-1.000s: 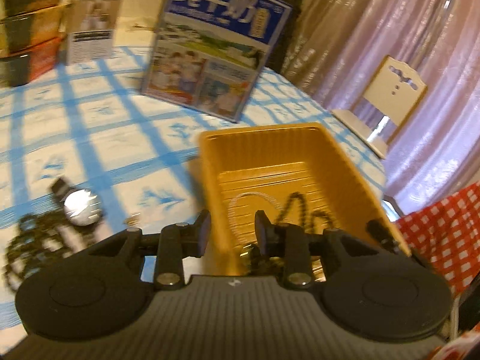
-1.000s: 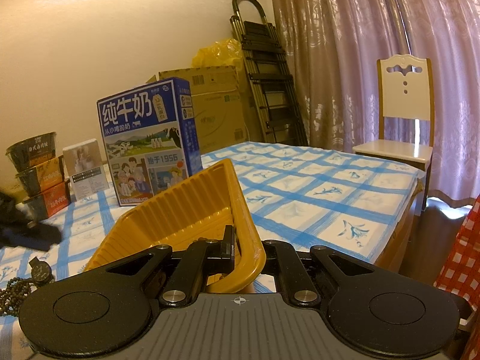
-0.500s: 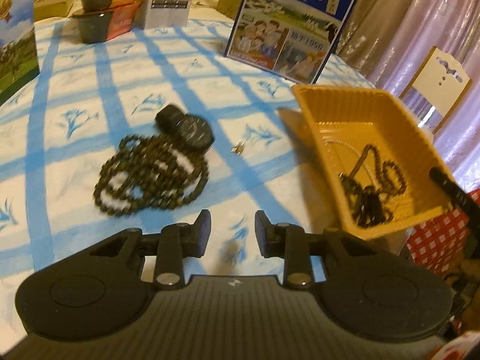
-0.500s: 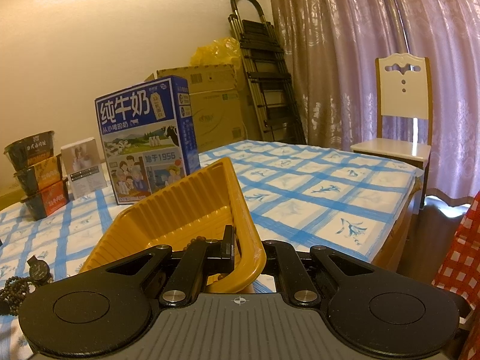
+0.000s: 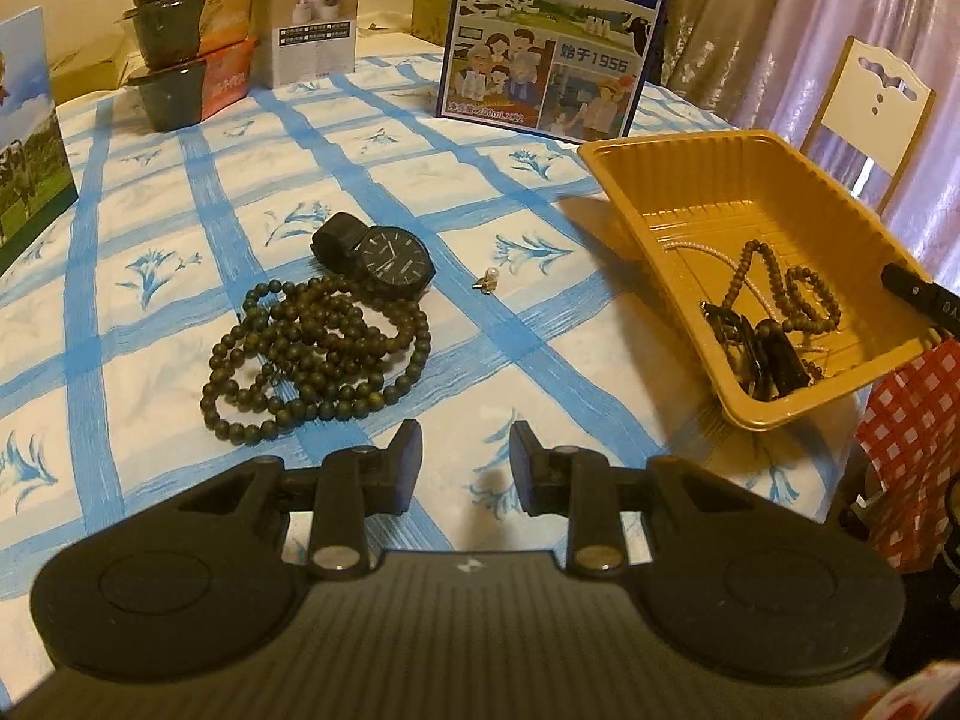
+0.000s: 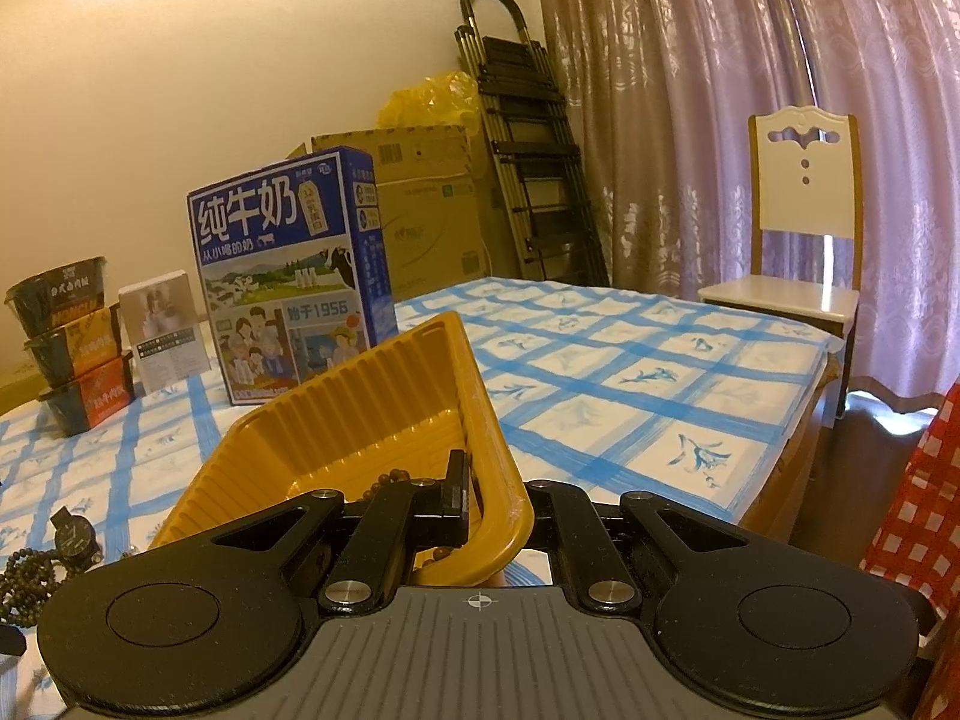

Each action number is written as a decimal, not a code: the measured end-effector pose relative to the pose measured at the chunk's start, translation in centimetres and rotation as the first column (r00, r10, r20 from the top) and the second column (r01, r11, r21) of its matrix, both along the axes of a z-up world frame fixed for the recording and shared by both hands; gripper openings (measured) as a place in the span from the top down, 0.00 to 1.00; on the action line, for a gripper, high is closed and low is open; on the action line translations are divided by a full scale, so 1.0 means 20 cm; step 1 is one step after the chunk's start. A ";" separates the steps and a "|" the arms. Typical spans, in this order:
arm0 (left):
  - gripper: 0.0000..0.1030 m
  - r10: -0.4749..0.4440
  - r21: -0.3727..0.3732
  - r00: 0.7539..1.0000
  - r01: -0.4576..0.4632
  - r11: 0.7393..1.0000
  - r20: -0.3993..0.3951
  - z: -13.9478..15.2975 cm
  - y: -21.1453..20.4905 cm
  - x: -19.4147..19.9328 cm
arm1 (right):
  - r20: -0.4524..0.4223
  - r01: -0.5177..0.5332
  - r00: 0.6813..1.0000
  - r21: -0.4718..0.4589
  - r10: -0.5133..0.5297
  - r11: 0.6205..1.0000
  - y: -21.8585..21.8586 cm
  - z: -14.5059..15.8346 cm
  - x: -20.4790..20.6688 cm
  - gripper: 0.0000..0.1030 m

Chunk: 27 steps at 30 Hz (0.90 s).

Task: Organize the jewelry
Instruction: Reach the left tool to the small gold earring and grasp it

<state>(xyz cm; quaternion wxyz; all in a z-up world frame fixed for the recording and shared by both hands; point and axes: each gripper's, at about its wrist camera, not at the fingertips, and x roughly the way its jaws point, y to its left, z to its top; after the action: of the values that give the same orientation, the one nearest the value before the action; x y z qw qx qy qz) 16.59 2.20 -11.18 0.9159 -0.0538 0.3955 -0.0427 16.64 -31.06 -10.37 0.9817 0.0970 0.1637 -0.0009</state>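
A long string of dark green beads (image 5: pixel 312 354) lies coiled on the blue-checked tablecloth, touching a black wristwatch (image 5: pixel 390 258) behind it. A tiny pearl earring (image 5: pixel 487 281) sits to their right. My left gripper (image 5: pixel 465 462) hovers just in front of the beads, open, with nothing between its fingers. The yellow plastic tray (image 5: pixel 678 141) at the table's right edge holds a bead bracelet (image 5: pixel 804 294), a thin pearl chain and a dark item (image 5: pixel 762 354). My right gripper (image 6: pixel 495 492) is shut on the near rim of the tray (image 6: pixel 372 414), which is tilted up.
A blue milk carton (image 5: pixel 558 30) stands behind the tray. Stacked noodle bowls (image 5: pixel 186 30) and a small white box (image 5: pixel 312 24) stand at the back left. A white chair (image 6: pixel 792 252), a folded ladder (image 6: pixel 528 150) and curtains lie beyond the table. Red checked cloth (image 5: pixel 906 444) hangs at the right.
My left gripper has swung left from above the tray and come down over the cloth in front of the beads and watch. The right gripper and tray have not moved.
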 end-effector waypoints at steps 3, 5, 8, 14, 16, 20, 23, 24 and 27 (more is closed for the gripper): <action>0.73 -0.011 0.014 1.000 0.011 1.000 0.013 0.00 -0.01 0.02 | 0.000 0.000 1.000 0.000 0.000 1.000 0.00 0.00 0.00 0.93; 0.73 -0.019 0.024 1.000 0.019 1.000 0.020 -0.01 -0.02 0.04 | 0.000 0.000 1.000 0.000 0.000 1.000 0.00 0.00 0.00 0.93; 0.73 -0.041 0.050 0.999 0.039 0.998 0.029 -0.02 -0.04 0.09 | 0.000 0.000 1.000 -0.001 0.000 1.000 0.00 0.00 0.00 0.93; 0.73 -0.092 0.108 0.993 0.084 0.991 0.071 -0.03 -0.09 0.26 | -0.001 0.000 1.000 0.000 0.000 1.000 0.00 0.00 0.00 0.93; 0.73 -0.115 0.119 0.991 0.106 0.987 0.070 -0.04 -0.11 0.32 | -0.002 0.000 1.000 -0.001 0.000 1.000 0.00 0.00 0.00 0.93; 0.73 -0.145 0.157 0.987 0.133 0.979 0.070 -0.08 -0.14 0.42 | -0.002 -0.001 1.000 -0.001 0.001 1.000 0.00 0.00 0.00 0.93; 0.75 -0.151 0.176 0.987 0.139 0.975 0.058 -0.12 -0.15 0.49 | -0.001 0.000 1.000 -0.001 0.000 1.000 0.00 0.00 0.00 0.93; 0.76 -0.148 0.179 0.987 0.136 0.974 0.054 -0.12 -0.16 0.51 | -0.001 0.000 1.000 -0.002 0.000 1.000 0.00 0.00 0.00 0.93; 0.77 -0.151 0.171 0.987 0.140 0.975 0.055 -0.13 -0.16 0.54 | -0.002 0.001 1.000 -0.001 -0.001 1.000 0.01 0.00 0.00 0.93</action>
<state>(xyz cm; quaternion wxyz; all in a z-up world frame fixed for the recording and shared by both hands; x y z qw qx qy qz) 27.39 -1.07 -13.83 0.9245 0.0537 0.3691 -0.0784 16.71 -30.96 -10.30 0.9817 0.0964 0.1645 -0.0014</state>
